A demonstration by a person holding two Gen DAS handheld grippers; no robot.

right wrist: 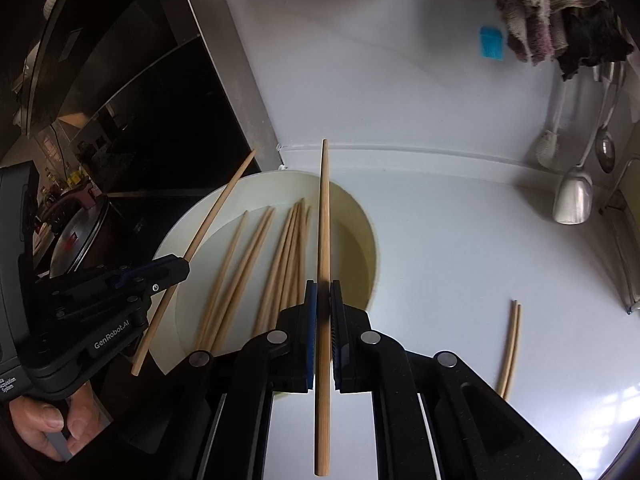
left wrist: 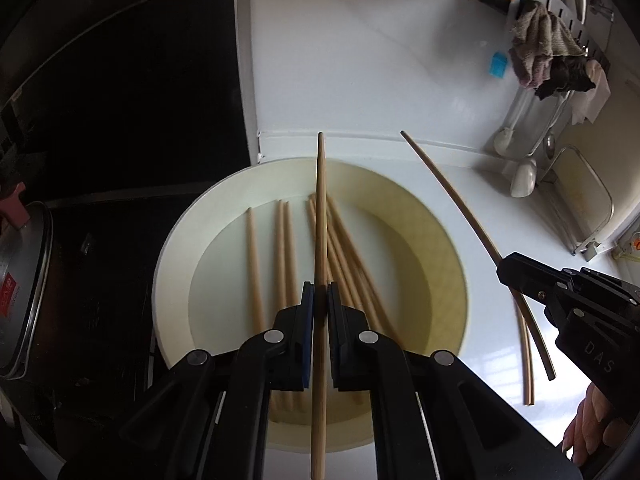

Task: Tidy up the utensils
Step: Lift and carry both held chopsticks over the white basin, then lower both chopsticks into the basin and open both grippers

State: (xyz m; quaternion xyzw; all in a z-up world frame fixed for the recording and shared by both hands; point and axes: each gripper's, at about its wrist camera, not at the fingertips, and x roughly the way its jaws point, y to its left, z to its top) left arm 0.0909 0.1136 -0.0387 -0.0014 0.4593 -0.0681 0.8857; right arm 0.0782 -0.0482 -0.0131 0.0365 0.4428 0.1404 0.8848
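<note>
**Both grippers clamped, one chopstick each, above the plate**

L gripper [left wrist: 320,300]: my jaws pinched tight on a single chopstick [left wrist: 321,216]. Blue pads press it from both sides, approx mid-length. Thin end points away from me over the plate; thick end runs back under the gripper body. Stick is clear of the plate, touching nothing else.

R gripper [right wrist: 324,300]: same grip, jaws closed on a second chopstick [right wrist: 325,208], also held near mid-length, tip pointing toward the wall. In the L view this stick looks bowed, which is lens distortion. It sits off to the right of the plate, over bare counter.

Chopsticks: plain pale wood, round, tapering. Remaining sticks [left wrist: 344,248] lie loose in the cream plate [left wrist: 452,248], approx nine by my count, some blurred; roughly parallel at left, fanned and overlapping at right. Plate sits on the white counter [left wrist: 460,320] against the dark stove edge.

Finished pair [right wrist: 511,344] lies side by side on the counter, touching, well right of the plate.

Ladles [right wrist: 572,196] and cloths [right wrist: 536,20] hang on the wall behind.
</note>
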